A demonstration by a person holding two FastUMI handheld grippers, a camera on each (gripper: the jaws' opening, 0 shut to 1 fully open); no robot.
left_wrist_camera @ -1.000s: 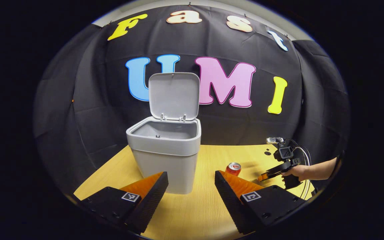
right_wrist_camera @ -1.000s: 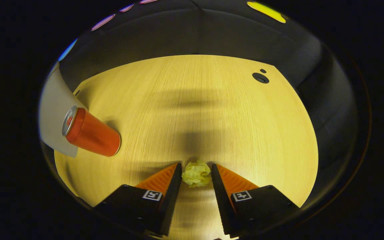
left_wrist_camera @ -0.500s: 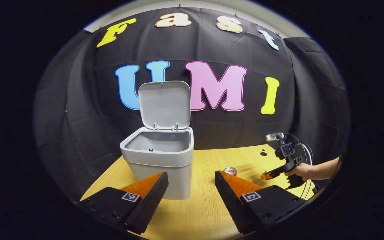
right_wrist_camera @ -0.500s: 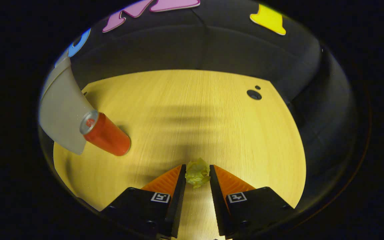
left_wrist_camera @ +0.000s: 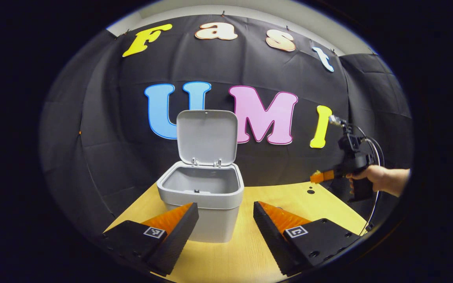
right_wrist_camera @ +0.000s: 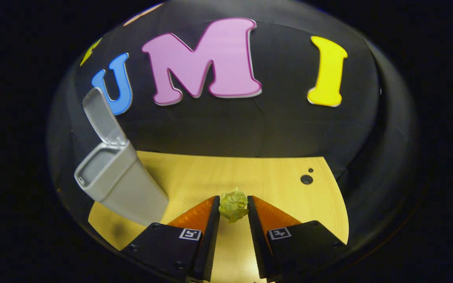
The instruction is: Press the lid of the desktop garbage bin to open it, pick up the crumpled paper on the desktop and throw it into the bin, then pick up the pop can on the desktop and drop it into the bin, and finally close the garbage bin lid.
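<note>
The grey bin (left_wrist_camera: 201,196) stands on the wooden table (left_wrist_camera: 246,251) with its lid (left_wrist_camera: 207,137) swung upright, and what shows of its inside looks bare. My left gripper (left_wrist_camera: 225,210) is open just in front of the bin, holding nothing. At the far right a hand (left_wrist_camera: 378,180) holds my right gripper (left_wrist_camera: 316,177) raised above the table. In the right gripper view, my right gripper (right_wrist_camera: 233,199) is shut on the crumpled yellow-green paper (right_wrist_camera: 233,207), lifted off the table (right_wrist_camera: 258,173). The open bin (right_wrist_camera: 118,182) and its lid (right_wrist_camera: 101,116) lie to its left.
Two small dark holes (right_wrist_camera: 306,179) mark the table's far right corner. The black cloth wall rises right behind the table and the bin. Bare wood lies between the bin and the right gripper.
My right gripper closed tighter on the paper and rose well off the table, tilting level; the red can slid out of its view. The left gripper shifted only slightly.
</note>
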